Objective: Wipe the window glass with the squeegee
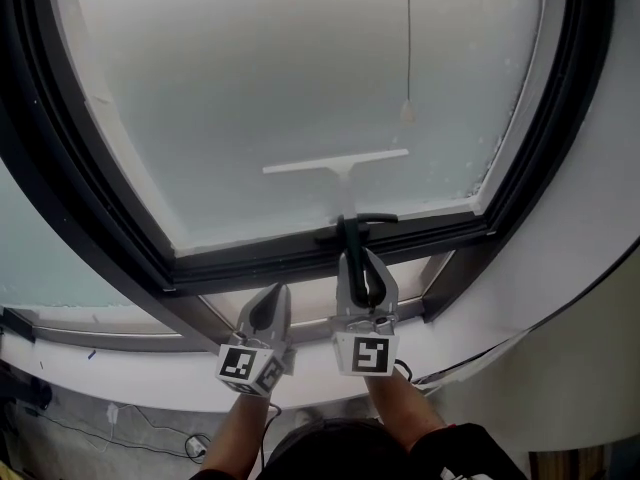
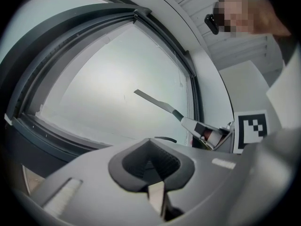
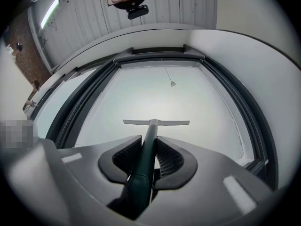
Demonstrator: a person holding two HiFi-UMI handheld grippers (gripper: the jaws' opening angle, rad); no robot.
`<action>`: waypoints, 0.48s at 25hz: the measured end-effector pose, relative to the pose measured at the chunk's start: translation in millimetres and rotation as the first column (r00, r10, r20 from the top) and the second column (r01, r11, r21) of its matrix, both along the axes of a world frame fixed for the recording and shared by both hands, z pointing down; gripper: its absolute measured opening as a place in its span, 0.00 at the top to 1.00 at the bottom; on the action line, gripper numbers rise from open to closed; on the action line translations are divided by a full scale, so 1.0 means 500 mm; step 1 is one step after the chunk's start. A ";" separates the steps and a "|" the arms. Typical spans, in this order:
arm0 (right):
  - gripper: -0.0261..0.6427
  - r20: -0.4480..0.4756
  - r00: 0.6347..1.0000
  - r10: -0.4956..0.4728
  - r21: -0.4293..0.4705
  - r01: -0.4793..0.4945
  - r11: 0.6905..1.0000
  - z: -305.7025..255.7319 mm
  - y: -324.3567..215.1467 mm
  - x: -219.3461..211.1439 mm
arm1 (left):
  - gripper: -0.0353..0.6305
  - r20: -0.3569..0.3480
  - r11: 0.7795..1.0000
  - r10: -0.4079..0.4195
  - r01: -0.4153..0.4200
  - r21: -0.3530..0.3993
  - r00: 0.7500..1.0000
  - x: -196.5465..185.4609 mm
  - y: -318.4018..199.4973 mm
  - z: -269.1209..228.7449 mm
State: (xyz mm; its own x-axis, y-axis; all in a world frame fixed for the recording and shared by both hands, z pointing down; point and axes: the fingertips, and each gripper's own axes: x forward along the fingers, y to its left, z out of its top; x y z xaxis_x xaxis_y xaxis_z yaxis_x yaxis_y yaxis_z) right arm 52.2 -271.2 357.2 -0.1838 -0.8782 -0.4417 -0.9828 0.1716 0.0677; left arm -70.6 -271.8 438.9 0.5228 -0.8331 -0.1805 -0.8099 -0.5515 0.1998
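**Squeegee blade lying across the lower glass**

The squeegee (image 1: 345, 176) is lying with its pale blade level across the lower part of the window glass (image 1: 300, 78). Its dark green handle is running down over the bottom rail of the dark window frame (image 1: 250, 260). The right tool (image 1: 365, 273) is pinching that handle. In the right gripper view the handle is passing straight between the two ribbed pads (image 3: 126, 158), and the blade is sitting crosswise beyond them. The left tool (image 1: 272, 306) is hanging just beside the right one, on its left and below the frame, with its jaws pressed together on nothing. A thin cord (image 1: 408, 38) is hanging down over the glass, ending in a small pull above the blade's right end. A white wall (image 1: 590, 198) is curving around the frame on the right.
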 end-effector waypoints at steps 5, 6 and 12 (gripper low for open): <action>0.82 0.002 1.000 -0.004 -0.017 0.004 1.000 0.022 0.002 0.001 | 0.95 -0.006 1.000 0.002 -0.002 -0.016 1.000 -0.008 -0.004 0.007; 0.81 0.002 1.000 -0.003 -0.022 0.003 1.000 0.026 0.002 0.002 | 0.95 -0.005 1.000 0.003 -0.003 -0.017 1.000 -0.008 -0.005 0.009; 0.82 0.013 1.000 0.006 -0.050 -0.005 0.999 0.057 0.006 0.001 | 0.95 0.024 0.999 0.030 -0.030 -0.026 0.999 0.002 -0.001 0.021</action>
